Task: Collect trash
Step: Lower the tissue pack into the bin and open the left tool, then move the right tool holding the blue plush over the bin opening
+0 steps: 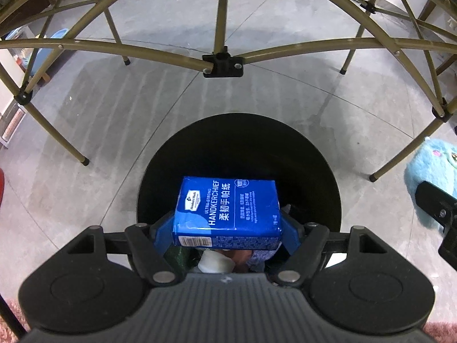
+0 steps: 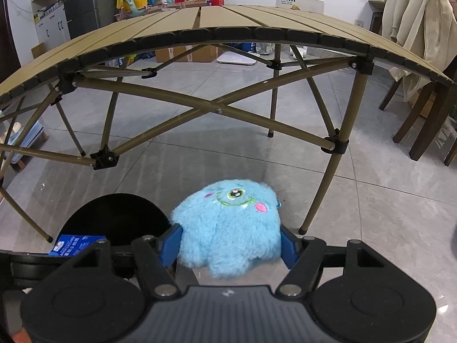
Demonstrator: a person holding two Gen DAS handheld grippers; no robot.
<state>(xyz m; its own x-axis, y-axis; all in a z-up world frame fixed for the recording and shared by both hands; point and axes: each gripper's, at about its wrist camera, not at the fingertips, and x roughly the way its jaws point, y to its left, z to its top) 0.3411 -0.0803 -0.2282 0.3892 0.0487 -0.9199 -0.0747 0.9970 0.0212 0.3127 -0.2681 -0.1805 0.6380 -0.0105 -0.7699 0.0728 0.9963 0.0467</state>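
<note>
My left gripper point(image 1: 227, 228) is shut on a blue handkerchief tissue pack point(image 1: 227, 214) and holds it over the mouth of a round black trash bin point(image 1: 314, 177). Other trash, white and dark pieces, lies in the bin below the pack. My right gripper point(image 2: 228, 243) is shut on a fluffy light-blue plush toy point(image 2: 228, 228) with a green eye and pink cheeks, held just right of the bin point(image 2: 120, 217). The blue pack also shows in the right wrist view point(image 2: 75, 244). The plush and the right gripper's edge show at the right of the left wrist view point(image 1: 428, 183).
A tan folding table point(image 2: 222, 23) with crossed metal legs point(image 1: 222, 60) stands just beyond the bin on grey floor tiles. Wooden chairs point(image 2: 422, 125) with a cream coat stand at the right. Boxes and bags line the far wall. A pink rug edge point(image 1: 440, 331) lies near me.
</note>
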